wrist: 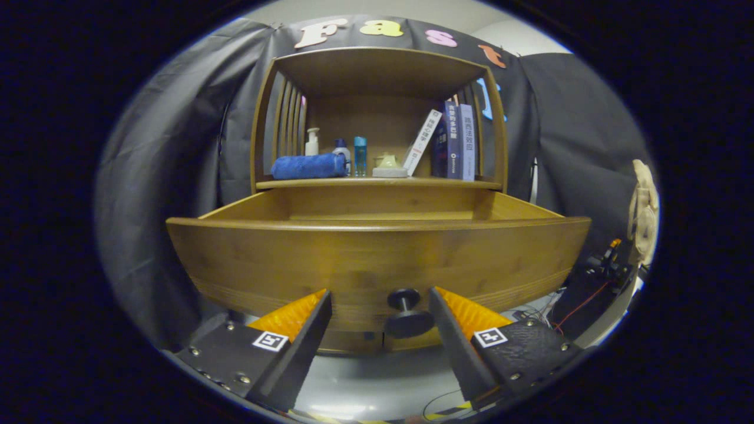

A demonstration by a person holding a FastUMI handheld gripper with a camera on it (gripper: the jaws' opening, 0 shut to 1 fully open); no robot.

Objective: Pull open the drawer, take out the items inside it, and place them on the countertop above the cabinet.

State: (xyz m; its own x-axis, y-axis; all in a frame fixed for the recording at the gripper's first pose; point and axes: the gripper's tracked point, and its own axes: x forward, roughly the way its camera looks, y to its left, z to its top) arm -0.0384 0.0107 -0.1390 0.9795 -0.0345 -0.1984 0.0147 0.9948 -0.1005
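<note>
Bamboo-toned wood makes up the whole cabinet in front of the hand-held gripper. The fingers stand wide apart and hold nothing. The dark knob sits between them, nearer the right finger, with neither finger touching it.

The drawer is pulled well out from the cabinet. Its front panel blocks the interior floor, so the contents cannot be confirmed from this angle.

Judged step: opening is complete; retrieval has not begun. The next move calls for raising the hand-held gripper above the drawer front, tilting it down into the cavity, and keeping the fingers spread until an item is located.

The counter above the drawer already carries a rolled blue towel, three small bottles, a pale tissue box and several books. Free space there is limited, mostly along the front edge.

Black cloth encloses the booth behind the cabinet. Loose cables lie to the right.
</note>
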